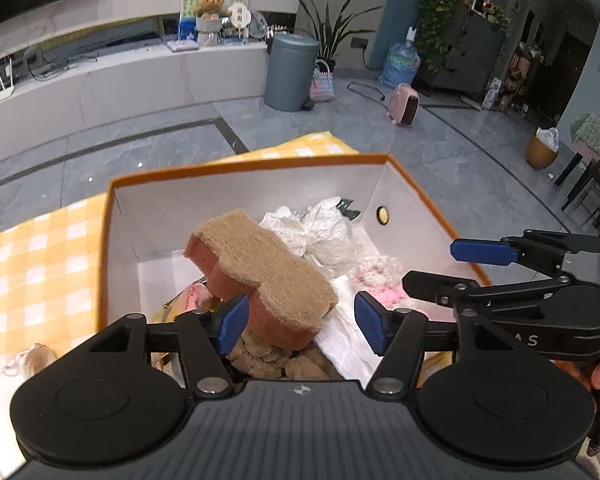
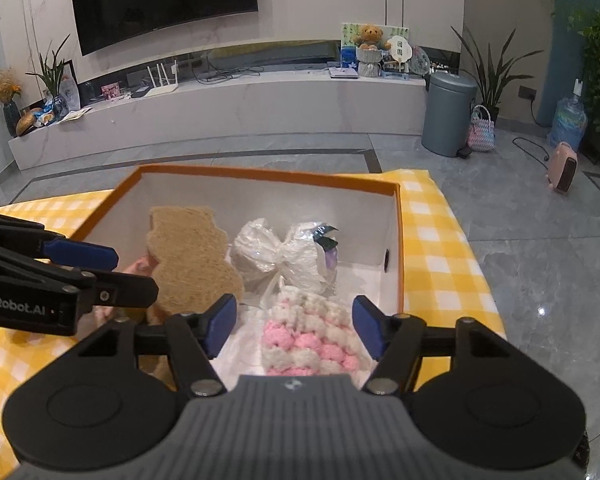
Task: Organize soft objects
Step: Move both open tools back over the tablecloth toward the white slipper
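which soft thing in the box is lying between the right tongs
The pink and white knitted piece. It lies between the open right tongs; the tan bear-shaped sponge and white plastic bundle sit farther back.

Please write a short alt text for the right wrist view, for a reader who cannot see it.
The open right tongs hover over a pink and white knitted piece inside an orange-rimmed box, beside a tan sponge and a white plastic bundle. The left tongs enter from the left.
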